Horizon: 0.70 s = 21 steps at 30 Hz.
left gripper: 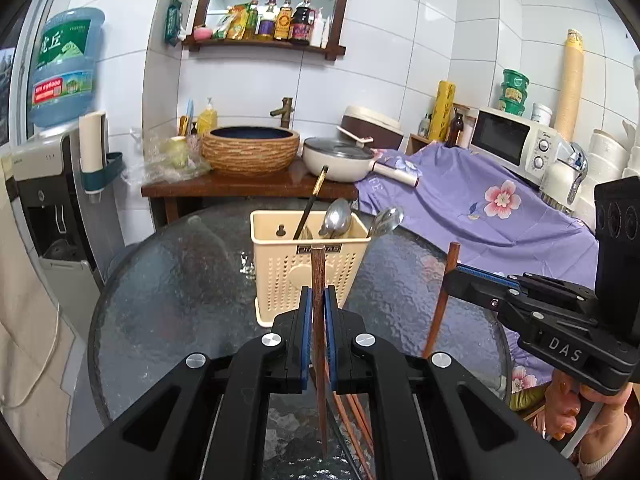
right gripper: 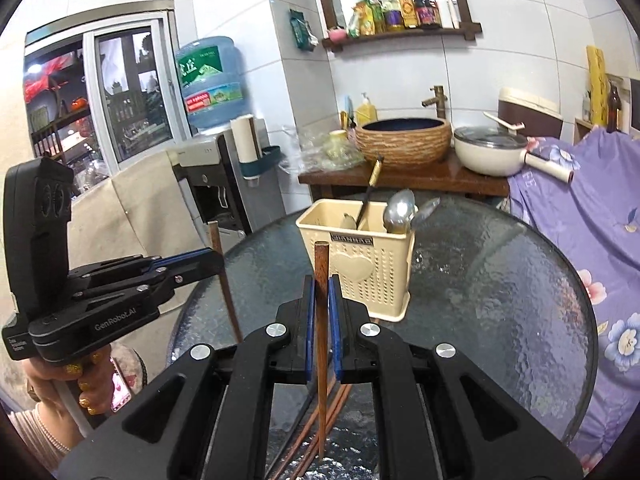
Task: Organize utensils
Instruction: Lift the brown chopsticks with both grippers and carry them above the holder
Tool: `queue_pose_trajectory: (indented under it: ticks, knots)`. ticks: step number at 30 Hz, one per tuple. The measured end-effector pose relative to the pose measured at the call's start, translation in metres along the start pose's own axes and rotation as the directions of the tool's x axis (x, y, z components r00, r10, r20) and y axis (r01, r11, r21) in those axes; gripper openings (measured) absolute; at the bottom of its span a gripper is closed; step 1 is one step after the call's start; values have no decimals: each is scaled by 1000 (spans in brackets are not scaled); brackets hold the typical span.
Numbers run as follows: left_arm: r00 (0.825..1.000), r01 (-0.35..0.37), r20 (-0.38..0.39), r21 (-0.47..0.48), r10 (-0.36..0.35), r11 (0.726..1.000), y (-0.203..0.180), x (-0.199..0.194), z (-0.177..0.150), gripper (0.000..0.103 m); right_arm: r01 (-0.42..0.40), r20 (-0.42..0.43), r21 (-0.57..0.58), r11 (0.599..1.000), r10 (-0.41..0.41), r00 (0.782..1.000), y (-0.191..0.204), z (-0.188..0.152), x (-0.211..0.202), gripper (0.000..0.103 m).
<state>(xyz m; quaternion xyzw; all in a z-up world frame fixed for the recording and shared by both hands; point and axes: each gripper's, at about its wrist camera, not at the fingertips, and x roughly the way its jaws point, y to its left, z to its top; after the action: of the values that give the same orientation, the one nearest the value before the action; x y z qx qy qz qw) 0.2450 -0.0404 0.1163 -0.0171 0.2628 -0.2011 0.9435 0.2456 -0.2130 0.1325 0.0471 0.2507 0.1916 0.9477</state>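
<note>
A round dark textured-glass desk (left gripper: 180,280) stands in a white-tiled kitchen. The left gripper (left gripper: 319,300) and right gripper (right gripper: 321,292) each clamp an upright brown wooden chopstick (left gripper: 319,280) before the cream perforated plastic utensil holder (left gripper: 304,268).

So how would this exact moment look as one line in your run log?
left gripper: shut on chopstick | right gripper: shut on chopstick | holder: spoons inside | table: more chopsticks
</note>
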Motion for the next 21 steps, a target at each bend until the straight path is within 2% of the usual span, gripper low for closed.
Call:
queue_pose_trajectory:
  ticks: [10, 14, 21]
  knots:
    - [999, -4, 52, 28, 3, 1000, -6, -11, 25, 6, 17, 46, -39, 999, -15, 999, 8, 37, -4, 7]
    - [999, 17, 51, 28, -18, 999, -6, -10, 47, 6, 26, 69, -53, 998, -22, 997, 11, 64, -5, 7]
    - [997, 2, 73, 23, -3, 1000, -3, -6, 94, 6, 56, 73, -93, 994, -49, 996, 17, 110, 3, 7]
